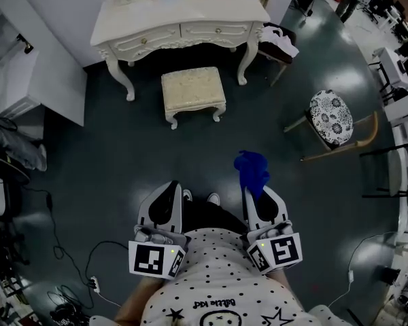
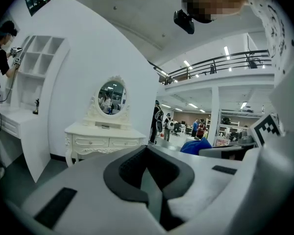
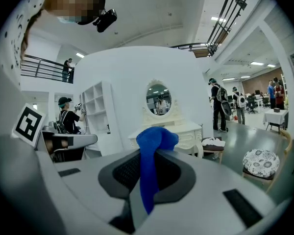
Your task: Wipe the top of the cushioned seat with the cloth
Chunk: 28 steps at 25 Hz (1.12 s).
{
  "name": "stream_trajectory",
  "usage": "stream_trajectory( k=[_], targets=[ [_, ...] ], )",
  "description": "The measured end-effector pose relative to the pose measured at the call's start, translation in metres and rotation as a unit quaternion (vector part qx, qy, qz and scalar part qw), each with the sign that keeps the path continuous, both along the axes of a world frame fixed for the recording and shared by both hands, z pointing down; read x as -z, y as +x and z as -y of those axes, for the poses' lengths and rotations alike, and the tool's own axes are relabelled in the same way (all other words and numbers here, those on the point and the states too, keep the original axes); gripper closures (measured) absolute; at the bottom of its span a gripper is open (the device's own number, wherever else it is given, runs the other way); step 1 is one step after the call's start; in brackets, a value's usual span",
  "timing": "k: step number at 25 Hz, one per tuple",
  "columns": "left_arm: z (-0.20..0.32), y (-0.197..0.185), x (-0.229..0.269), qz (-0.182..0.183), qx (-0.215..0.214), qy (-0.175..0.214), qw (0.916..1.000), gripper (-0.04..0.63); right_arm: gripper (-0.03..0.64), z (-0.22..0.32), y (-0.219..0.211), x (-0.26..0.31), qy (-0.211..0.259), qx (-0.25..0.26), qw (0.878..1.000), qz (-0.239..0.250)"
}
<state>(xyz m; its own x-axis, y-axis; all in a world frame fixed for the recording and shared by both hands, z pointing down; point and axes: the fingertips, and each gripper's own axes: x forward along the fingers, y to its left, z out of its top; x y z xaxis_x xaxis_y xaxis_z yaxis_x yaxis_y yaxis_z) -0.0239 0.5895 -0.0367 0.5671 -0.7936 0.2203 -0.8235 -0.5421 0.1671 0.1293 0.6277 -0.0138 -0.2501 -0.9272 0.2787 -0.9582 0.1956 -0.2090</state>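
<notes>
The cream cushioned seat (image 1: 192, 88), a small stool with curved legs, stands in front of the white dressing table (image 1: 180, 15) at the far side of the dark floor. A blue cloth (image 1: 252, 170) sticks out from my right gripper (image 1: 248, 192), which is shut on it; in the right gripper view the blue cloth (image 3: 149, 165) runs down between the closed jaws. My left gripper (image 1: 170, 194) is shut with nothing in it. Both grippers are held close to the person's body, well short of the stool.
A chair with a black-and-white patterned cushion (image 1: 331, 117) stands to the right. Another chair with white fabric (image 1: 280, 41) is beside the dressing table. Cables (image 1: 68, 260) lie at the lower left, and white shelving (image 1: 13, 66) stands on the left.
</notes>
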Motion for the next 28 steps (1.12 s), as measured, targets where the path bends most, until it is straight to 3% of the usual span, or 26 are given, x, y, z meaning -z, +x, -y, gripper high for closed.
stream_trajectory(
  k=[6,13,21,28],
  targets=[
    [-0.006,0.013,-0.008,0.002,0.007,-0.009,0.9999,0.598,0.557,0.003,0.008,-0.002,0.003,0.029,0.999,0.014],
    [0.016,0.001,-0.019,-0.008,0.026,-0.027,0.9992,0.598,0.556,0.027,0.002,-0.016,-0.021,0.038,0.999,0.015],
    [0.105,-0.029,-0.012,-0.036,0.029,-0.018,0.9988,0.598,0.556,0.108,-0.023,-0.015,-0.021,0.028,0.999,-0.018],
    [0.166,-0.053,-0.006,-0.031,0.002,-0.015,0.9994,0.598,0.556,0.161,-0.05,-0.009,-0.023,0.008,1.0,-0.015]
  ],
)
